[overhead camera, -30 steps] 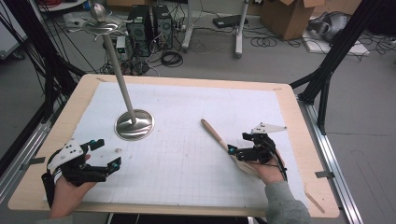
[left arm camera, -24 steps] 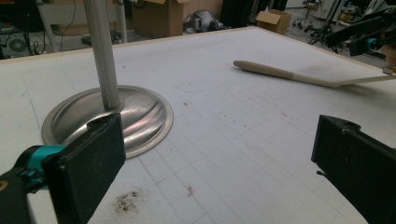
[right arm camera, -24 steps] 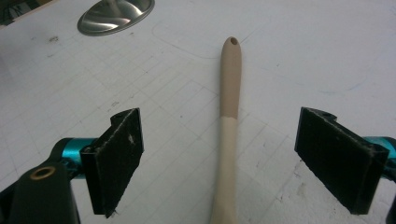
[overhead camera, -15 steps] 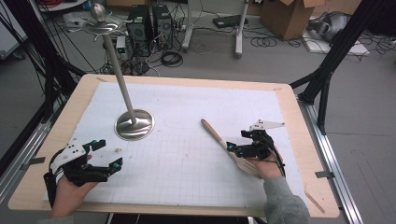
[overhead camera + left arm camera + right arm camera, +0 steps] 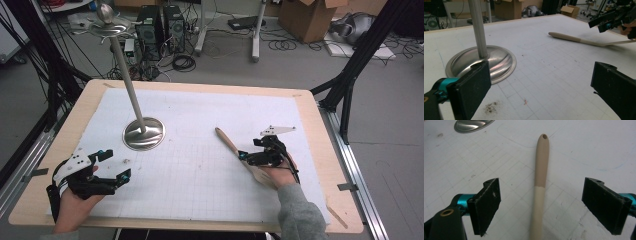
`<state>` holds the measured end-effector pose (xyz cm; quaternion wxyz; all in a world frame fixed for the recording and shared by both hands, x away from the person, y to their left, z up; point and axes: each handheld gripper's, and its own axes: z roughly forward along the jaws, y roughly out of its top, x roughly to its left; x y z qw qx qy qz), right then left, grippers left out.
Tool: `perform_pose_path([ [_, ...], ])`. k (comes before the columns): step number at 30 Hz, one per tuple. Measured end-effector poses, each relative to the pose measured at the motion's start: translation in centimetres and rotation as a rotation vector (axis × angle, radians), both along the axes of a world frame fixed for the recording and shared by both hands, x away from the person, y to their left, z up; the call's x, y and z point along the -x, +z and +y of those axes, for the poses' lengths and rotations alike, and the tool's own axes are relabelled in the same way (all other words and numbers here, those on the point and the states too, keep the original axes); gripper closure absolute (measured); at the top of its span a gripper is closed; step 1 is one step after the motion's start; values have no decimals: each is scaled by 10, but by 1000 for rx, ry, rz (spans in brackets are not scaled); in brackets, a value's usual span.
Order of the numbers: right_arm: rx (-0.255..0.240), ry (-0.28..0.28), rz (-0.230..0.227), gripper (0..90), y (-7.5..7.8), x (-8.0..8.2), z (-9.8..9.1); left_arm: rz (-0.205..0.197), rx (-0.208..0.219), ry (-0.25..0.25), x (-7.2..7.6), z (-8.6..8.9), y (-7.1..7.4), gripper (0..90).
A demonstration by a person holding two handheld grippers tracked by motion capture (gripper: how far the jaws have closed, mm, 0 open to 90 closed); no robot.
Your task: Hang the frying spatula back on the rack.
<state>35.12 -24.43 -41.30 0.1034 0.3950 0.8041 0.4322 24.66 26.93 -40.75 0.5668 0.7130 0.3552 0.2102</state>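
A matt, smooth beige finish, darker on the handle half, is seen on the spatula (image 5: 541,177). The stand (image 5: 144,132) is made of polished metal with a glossy domed base. The tabletop (image 5: 320,150) is edged in pale wood and covered with matt white gridded paper (image 5: 200,165), lightly soiled.

in the high view we lose the spatula's (image 5: 235,150) blade end under the right gripper (image 5: 250,156) and hand. the right gripper view cuts its handle at the bottom edge. the left gripper view cuts the stand's pole (image 5: 478,30) at the top.
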Motion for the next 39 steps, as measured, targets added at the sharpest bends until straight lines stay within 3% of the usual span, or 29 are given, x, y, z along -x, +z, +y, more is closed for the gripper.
perform_pose_path([
  [10, 31, 10, 40, 147, -11, -8, 5, 2, 5, 1, 0, 0, -1, 34],
  [17, 33, 5, 41, 148, -12, -11, 5, 1, 5, 0, 1, 1, -1, 34],
  [23, 68, 15, 46, 153, -15, -10, 10, 1, 7, 1, 1, 1, -1, 34],
  [33, 116, 22, 63, 229, -21, -10, 16, 2, 2, 1, 1, 2, -1, 34],
  [39, 142, 11, 47, 292, -22, -9, 18, 4, 3, 3, 1, 3, -1, 34],
])
